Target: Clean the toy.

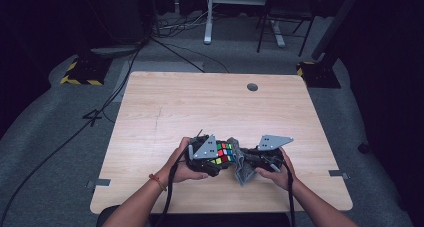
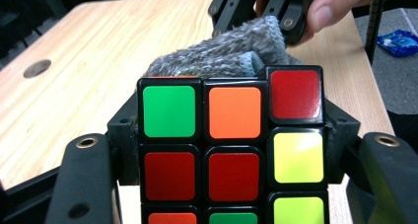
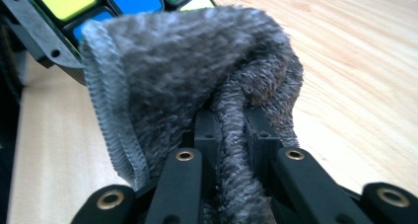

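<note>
My left tongs (image 1: 220, 159) clamp the cube (image 1: 224, 153); my right tongs (image 1: 248, 163) pinch the cloth (image 1: 241, 168), which presses against the cube's far side above the table (image 1: 210, 102).

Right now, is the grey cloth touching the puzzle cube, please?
Touching: in the left gripper view the grey cloth lies pressed against the puzzle cube's far top edge.
</note>
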A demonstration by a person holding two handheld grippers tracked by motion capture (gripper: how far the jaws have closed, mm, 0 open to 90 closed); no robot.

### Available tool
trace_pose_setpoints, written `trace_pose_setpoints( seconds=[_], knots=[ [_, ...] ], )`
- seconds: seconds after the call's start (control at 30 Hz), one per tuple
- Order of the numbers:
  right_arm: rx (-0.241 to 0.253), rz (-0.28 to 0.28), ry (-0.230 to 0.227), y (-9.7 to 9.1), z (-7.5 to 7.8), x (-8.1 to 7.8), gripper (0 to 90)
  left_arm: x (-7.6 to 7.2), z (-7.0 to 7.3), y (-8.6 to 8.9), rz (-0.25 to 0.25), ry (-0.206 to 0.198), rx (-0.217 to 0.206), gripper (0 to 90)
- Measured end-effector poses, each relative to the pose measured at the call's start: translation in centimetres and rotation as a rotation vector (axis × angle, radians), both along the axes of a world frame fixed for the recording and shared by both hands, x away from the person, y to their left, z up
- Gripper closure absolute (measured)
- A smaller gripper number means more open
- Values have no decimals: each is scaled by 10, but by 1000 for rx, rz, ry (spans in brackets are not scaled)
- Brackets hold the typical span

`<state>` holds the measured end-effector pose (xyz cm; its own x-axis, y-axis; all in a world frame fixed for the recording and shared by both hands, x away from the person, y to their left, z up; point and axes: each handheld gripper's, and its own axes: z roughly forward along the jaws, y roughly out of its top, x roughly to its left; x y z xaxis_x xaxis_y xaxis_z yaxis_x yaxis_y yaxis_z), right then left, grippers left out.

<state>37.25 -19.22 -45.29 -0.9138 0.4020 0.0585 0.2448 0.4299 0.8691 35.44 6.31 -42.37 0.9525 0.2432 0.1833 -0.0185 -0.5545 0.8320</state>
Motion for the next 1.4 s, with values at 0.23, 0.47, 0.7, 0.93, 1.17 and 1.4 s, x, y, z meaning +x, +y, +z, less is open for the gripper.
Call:
trace_pose_setpoints(
  seconds=[0.23, 0.47, 0.7, 0.93, 1.17, 1.4],
  knots=[
    [109, 28, 33, -5, 7, -3, 800, 2, -6, -1, -4, 8, 28, 326],
    [135, 38, -38, -2, 19, -13, 800, 1, -11, -9, -1, -2, 119, 329],
    [79, 0, -63, 1, 16, -13, 800, 3, -4, -1, 20, -7, 44, 333],
    [-11, -9, -4, 4, -4, -5, 799, 2, 2, 5, 31, -4, -18, 334],
    [9, 6, -5, 5, -3, -6, 800, 2, 4, 7, 19, 0, -53, 332],
    [126, 29, -34, -4, 16, -12, 800, 2, -6, -2, 13, -1, 47, 330]
  ],
)
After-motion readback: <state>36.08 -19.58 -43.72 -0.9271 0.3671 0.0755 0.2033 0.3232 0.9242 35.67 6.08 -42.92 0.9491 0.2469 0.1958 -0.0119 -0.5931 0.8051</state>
